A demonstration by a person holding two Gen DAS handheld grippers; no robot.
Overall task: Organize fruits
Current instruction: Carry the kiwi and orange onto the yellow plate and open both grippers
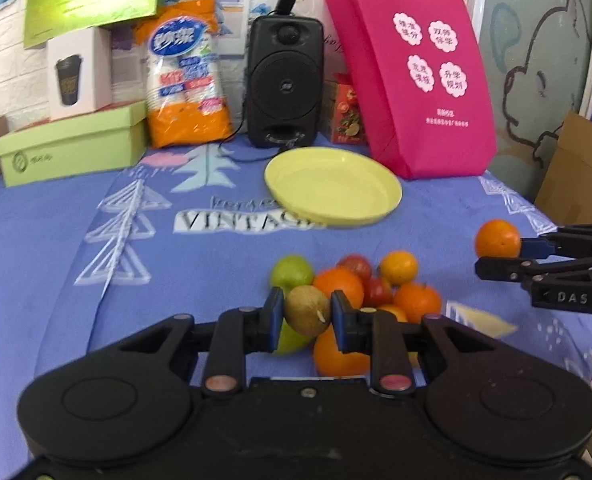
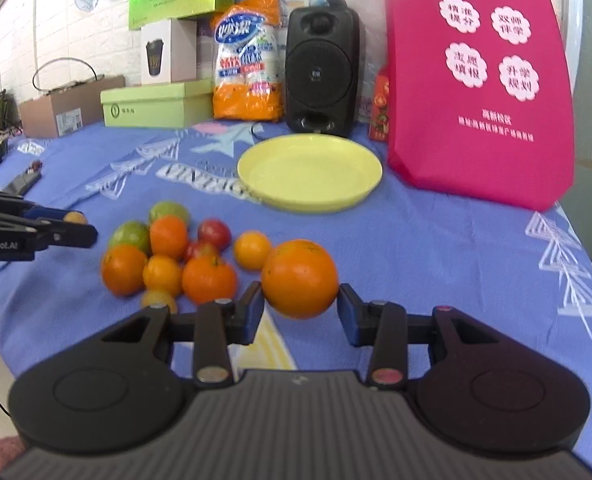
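Note:
My left gripper [image 1: 307, 314] is shut on a small brown-green fruit [image 1: 307, 312], held above a pile of oranges, green fruits and red fruits [image 1: 360, 292] on the blue cloth. My right gripper [image 2: 300, 306] is shut on a large orange [image 2: 299, 278], right of the pile [image 2: 176, 256]. The right gripper with its orange also shows at the right edge of the left wrist view [image 1: 498, 240]. The left gripper shows at the left edge of the right wrist view [image 2: 76, 224]. A yellow plate [image 1: 376, 208] [image 2: 360, 188] lies beyond the pile and holds nothing.
Behind the plate stand a black speaker [image 1: 285, 80], a pink tote bag [image 1: 416, 80], an orange pack of paper cups [image 1: 188, 76] and a green box [image 1: 72, 148]. A cardboard box [image 2: 64, 108] sits at the far left.

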